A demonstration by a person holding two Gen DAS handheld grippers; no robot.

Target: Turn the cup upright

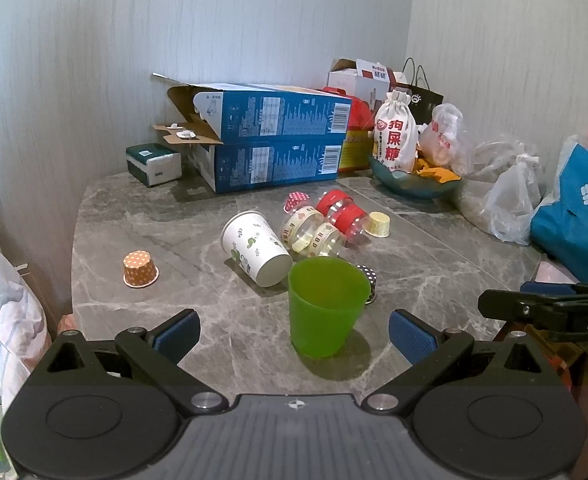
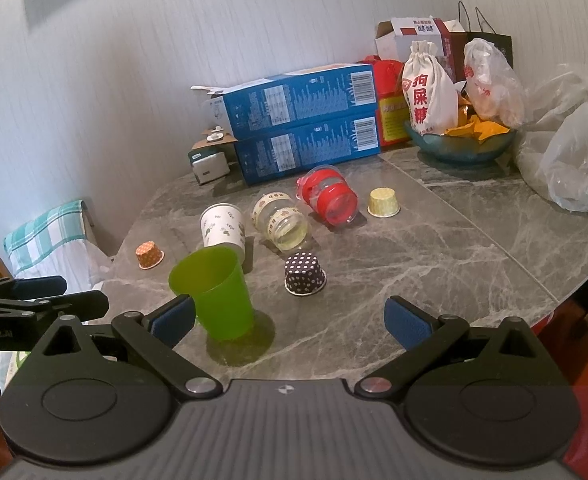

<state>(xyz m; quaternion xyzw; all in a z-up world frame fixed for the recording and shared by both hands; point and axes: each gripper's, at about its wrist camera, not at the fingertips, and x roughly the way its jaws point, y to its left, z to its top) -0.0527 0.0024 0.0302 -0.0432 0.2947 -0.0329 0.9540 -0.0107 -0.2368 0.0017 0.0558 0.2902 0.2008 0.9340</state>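
Note:
A green plastic cup (image 1: 323,306) stands upright, mouth up, on the grey marble table (image 1: 174,240); it also shows in the right wrist view (image 2: 218,294). My left gripper (image 1: 294,338) is open, its blue pads either side of the cup and a little short of it, not touching. My right gripper (image 2: 290,320) is open and empty; the cup stands just past its left pad (image 2: 174,318). A white paper cup (image 1: 256,252) lies on its side behind the green cup, and shows too in the right wrist view (image 2: 222,232).
Two clear jars lie on their sides, one with cream tape (image 2: 280,222), one with red bands (image 2: 327,196). Small cupcake liners sit upside down: orange (image 1: 140,270), dark dotted (image 2: 305,274), yellow (image 2: 383,202). Blue boxes (image 1: 278,140), a bowl (image 2: 459,142) and bags (image 2: 573,160) line the back.

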